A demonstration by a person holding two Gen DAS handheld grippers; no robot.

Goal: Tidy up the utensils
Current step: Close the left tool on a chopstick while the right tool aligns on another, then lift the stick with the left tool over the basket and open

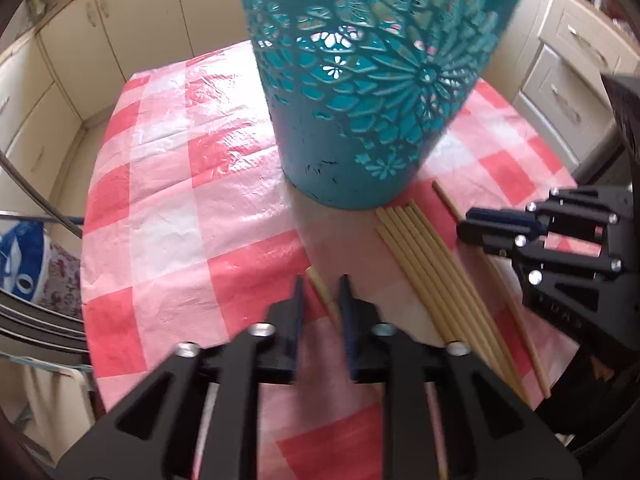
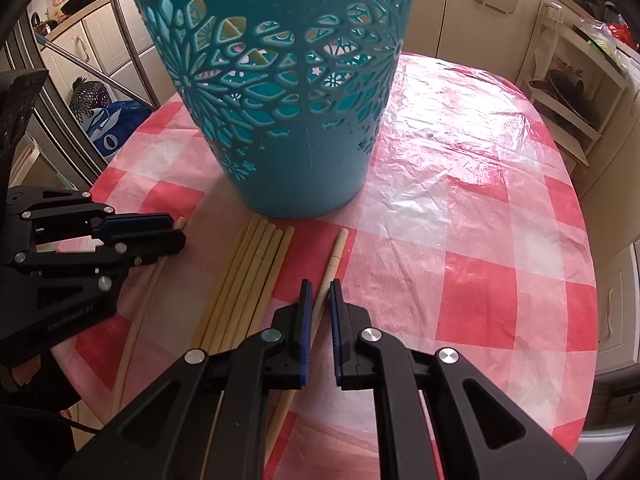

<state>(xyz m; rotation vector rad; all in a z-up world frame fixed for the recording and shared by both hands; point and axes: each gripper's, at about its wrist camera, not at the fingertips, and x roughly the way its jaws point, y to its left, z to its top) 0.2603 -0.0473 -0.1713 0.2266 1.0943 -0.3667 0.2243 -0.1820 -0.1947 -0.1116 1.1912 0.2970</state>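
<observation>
1. Here, pale bamboo chopsticks (image 2: 248, 284) lie side by side in a bundle on the red-and-white checked tabletop (image 2: 460, 208), their tips just beside the base of a teal cut-out holder (image 2: 296, 160).
2. The right gripper (image 2: 318, 292) is nearly closed, a single chopstick (image 2: 334, 256) lying between its blue pads.
3. The left gripper (image 1: 322, 292) stands partly open astride another lone chopstick (image 1: 320, 286), pads not pressing it.

Chopstick (image 2: 327, 280) in right tool (image 2: 319, 286) (teal basket (image 2: 304, 168) behind)
</observation>
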